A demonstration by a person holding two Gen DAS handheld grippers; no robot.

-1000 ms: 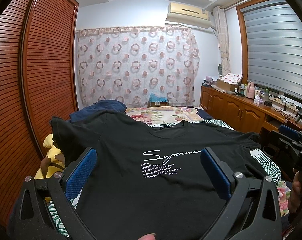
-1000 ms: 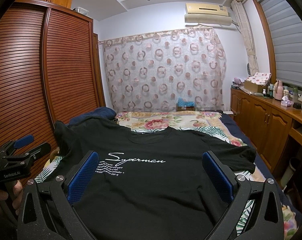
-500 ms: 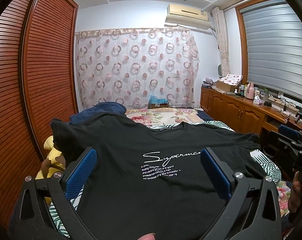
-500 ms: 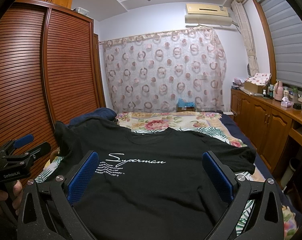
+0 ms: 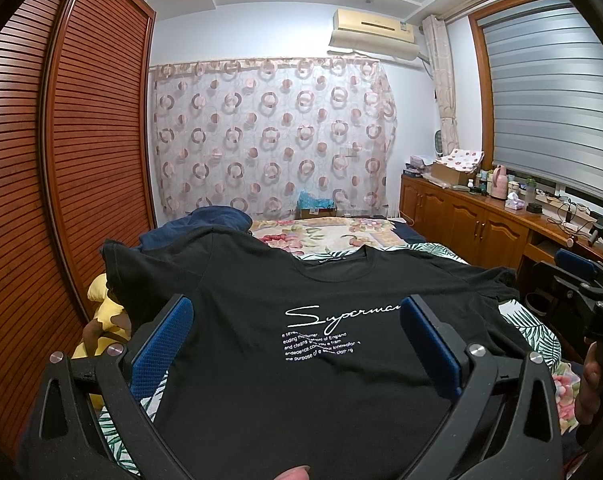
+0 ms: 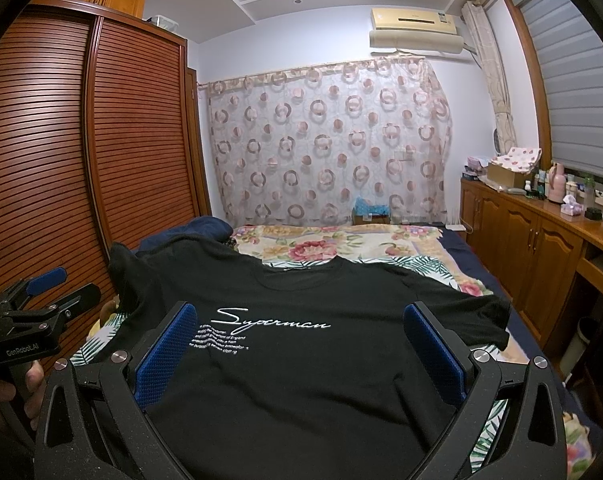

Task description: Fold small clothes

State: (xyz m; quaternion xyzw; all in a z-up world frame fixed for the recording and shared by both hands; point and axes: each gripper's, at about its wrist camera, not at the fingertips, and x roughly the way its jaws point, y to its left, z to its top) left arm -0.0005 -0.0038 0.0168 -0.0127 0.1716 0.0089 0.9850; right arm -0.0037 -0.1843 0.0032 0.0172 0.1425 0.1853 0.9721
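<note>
Bedroom: floral bedspread (image 6: 341, 244) under flat black T-shirt (image 6: 301, 360); both tongs (image 5: 297, 344) (image 6: 301, 348) spread wide, empty.

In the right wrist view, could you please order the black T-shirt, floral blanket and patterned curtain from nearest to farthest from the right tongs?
1. Black T-shirt, spread directly below the open right tongs.
2. Floral blanket, mid-bed beyond the collar.
3. Patterned curtain, on the far wall.

Black T-shirt (image 5: 301, 360) flat on the floral bed (image 5: 341, 236), left gripper (image 5: 297, 336) wide apart above it.
</note>
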